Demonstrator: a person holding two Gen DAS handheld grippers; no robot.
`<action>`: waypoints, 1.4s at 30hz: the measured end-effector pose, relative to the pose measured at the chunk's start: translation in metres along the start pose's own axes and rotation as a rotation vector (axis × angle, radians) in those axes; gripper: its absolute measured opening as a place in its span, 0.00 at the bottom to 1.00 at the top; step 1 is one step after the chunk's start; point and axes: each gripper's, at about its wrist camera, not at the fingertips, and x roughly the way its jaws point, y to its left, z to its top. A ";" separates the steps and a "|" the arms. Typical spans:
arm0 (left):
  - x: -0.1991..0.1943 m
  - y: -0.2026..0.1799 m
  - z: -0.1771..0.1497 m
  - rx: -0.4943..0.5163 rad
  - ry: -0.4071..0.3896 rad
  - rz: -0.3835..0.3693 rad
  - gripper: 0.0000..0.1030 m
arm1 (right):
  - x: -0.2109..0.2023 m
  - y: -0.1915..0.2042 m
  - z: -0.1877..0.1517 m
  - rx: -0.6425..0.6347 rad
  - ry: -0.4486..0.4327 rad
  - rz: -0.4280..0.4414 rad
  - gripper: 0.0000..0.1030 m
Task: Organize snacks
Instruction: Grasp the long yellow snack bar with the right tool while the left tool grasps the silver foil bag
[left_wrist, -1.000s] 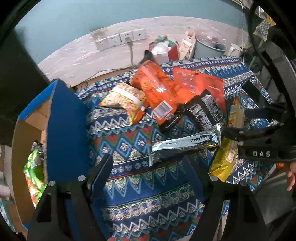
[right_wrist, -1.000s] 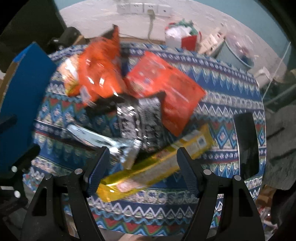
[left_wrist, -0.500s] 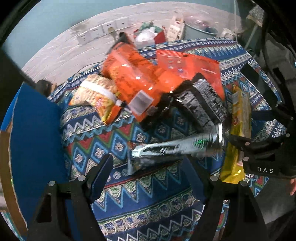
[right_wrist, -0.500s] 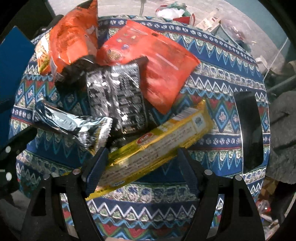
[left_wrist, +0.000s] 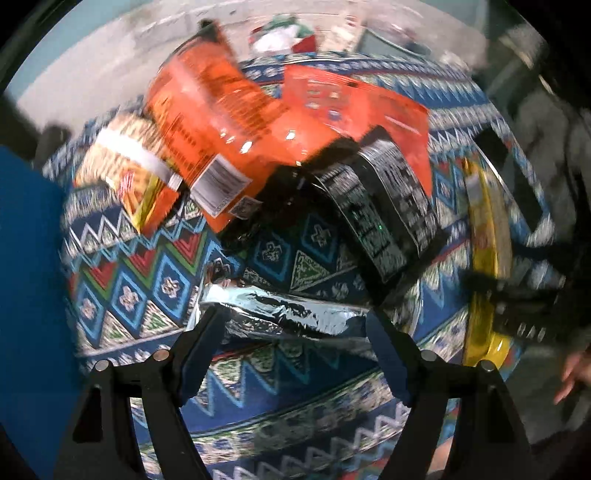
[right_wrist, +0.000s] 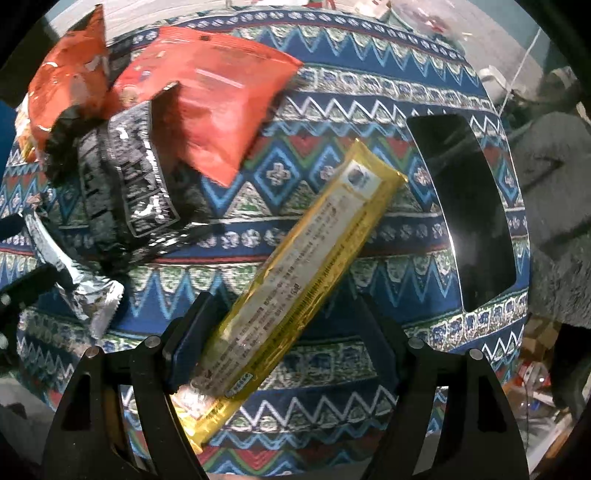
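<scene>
Snacks are lying heaped on the table (right_wrist: 369, 92), which is wearing a blue zigzag-patterned cloth; a tall blue panel (left_wrist: 29, 277) is standing at its left edge. Going from the biggest item down: the flat red bag (right_wrist: 218, 96) and the crinkled orange bag (left_wrist: 210, 125) are crowding the far side, overlapping each other and a black packet (left_wrist: 376, 206) that is leaning out from under them toward the middle. The long yellow pack (right_wrist: 295, 273) is lying diagonally toward the near right corner, and the silver foil pouch (left_wrist: 280, 314) is lying flat near the near edge, just left of the yellow one.

The right tool (right_wrist: 284, 332) is pointing steeply down with its jaws spread, straddling the lower half of the yellow pack; the left-hand pad (right_wrist: 188, 343) is looking close to the wrapper's edge, though no squeeze is showing. The left tool (left_wrist: 295, 347) is likewise spread, bracketing the silver pouch across its length.

Judging from this, each tool is lining up a grasp. Doing it well is probably meaning settling lower until the pads are flanking the packs' narrow sides, since foil is likely slipping under a shallow pinch, and turning the left tool across the pouch's short axis instead of its length.
</scene>
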 end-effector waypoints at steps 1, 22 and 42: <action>0.001 0.002 0.002 -0.031 0.006 -0.017 0.78 | 0.003 -0.003 -0.001 0.001 0.006 0.009 0.73; 0.017 0.017 -0.005 -0.438 0.033 -0.032 0.78 | 0.000 0.000 0.026 -0.033 -0.072 0.019 0.30; 0.014 0.003 -0.020 -0.249 -0.016 0.032 0.45 | 0.003 -0.015 0.036 -0.011 -0.107 0.012 0.28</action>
